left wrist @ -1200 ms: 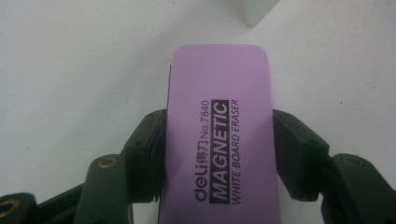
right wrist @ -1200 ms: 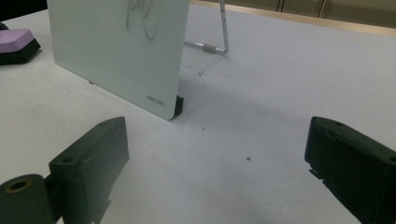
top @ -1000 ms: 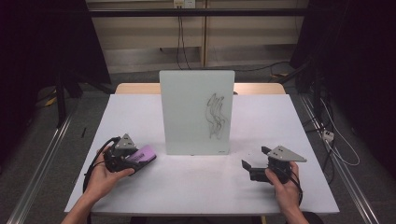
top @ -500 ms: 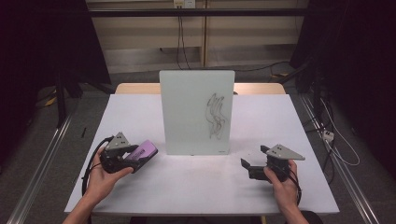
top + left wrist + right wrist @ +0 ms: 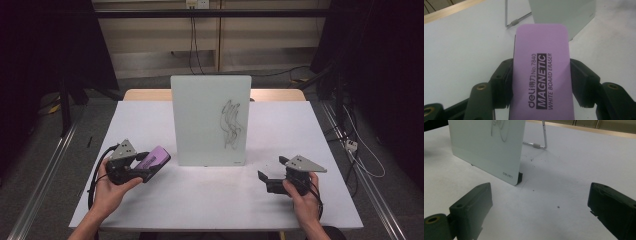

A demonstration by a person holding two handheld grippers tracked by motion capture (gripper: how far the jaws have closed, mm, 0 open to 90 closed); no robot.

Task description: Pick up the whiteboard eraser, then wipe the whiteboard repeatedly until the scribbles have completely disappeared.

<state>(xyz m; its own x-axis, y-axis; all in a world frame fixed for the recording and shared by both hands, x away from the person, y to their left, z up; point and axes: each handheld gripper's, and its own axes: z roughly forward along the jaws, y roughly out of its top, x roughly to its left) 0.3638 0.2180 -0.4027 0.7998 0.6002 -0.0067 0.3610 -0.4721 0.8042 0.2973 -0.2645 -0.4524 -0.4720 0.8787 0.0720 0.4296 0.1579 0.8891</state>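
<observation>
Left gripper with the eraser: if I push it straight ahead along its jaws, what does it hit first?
Probably the whiteboard. The left gripper holds the purple eraser aimed at the board's lower near corner, so the eraser's front edge would likely meet it first. Depth is uncertain; it could slip past toward the wire stand.

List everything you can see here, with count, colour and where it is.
whiteboard: one, pale glass with black scribbles, upright at table centre on a wire stand
eraser: one, purple, clamped in the left gripper, left of the board
table: one, white top with wooden far edge
cables: several, black, on the floor and wall behind
left gripper: one, black, shut on the eraser
right gripper: one, black, open, empty
hands: two, at the near edge
</observation>
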